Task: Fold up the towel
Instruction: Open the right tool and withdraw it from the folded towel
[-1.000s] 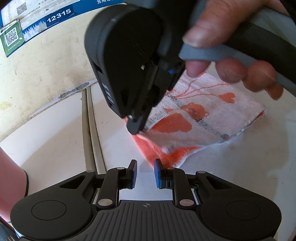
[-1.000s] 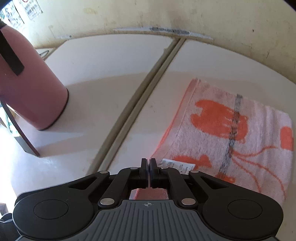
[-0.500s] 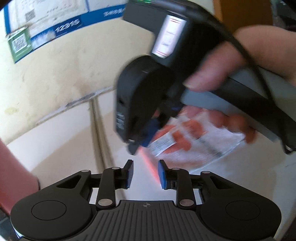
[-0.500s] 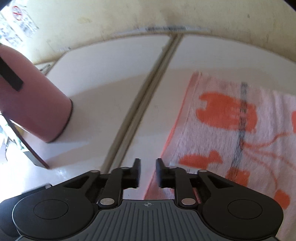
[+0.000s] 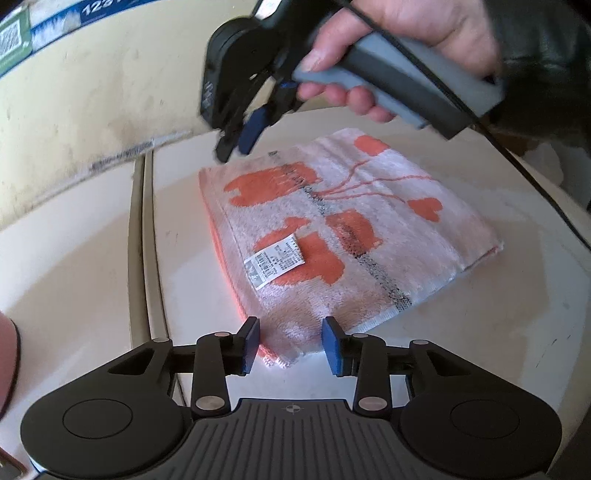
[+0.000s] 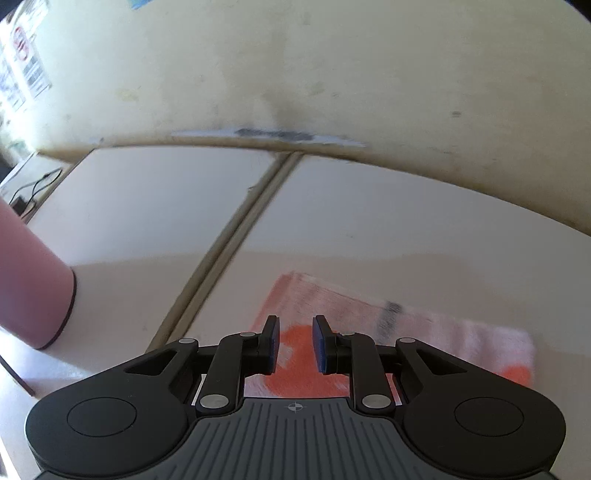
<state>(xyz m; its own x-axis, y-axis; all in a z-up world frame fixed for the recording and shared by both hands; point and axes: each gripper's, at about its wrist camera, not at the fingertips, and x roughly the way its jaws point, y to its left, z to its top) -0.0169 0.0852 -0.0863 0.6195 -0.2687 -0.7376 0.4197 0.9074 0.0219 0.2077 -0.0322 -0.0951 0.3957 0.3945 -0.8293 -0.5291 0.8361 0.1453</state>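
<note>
A pink cylindrical container (image 6: 29,288) stands on the left white tabletop (image 6: 155,199), well apart from the work area; only part of it shows at the frame edge. A narrow seam (image 5: 142,258) runs between that panel and the right-hand tabletop (image 5: 498,332), and a stained cream wall (image 6: 332,74) rises behind both, carrying a blue-banded poster (image 5: 48,26) that is cut off at the top left. The folded towel (image 5: 332,236), white with orange motifs and a grey stripe, lies flat on the right-hand panel just beside the seam, its care label (image 5: 275,260) facing up. The left gripper (image 5: 290,345) is open, its blue pads (image 5: 251,345) spread to either side of the towel's near corner; whether they touch the cloth cannot be told. The right gripper (image 5: 240,136), held by a bare hand (image 5: 391,48), hangs above the towel's far corner with its fingers parted and nothing between them; in its own view the gripper (image 6: 294,343) shows a clear gap with the towel (image 6: 424,332) below. That view is motion-blurred, so the towel pattern is hard to make out, and the gripper body hides the towel's near edge. A dark sleeve (image 5: 546,66) covers the wrist.
</note>
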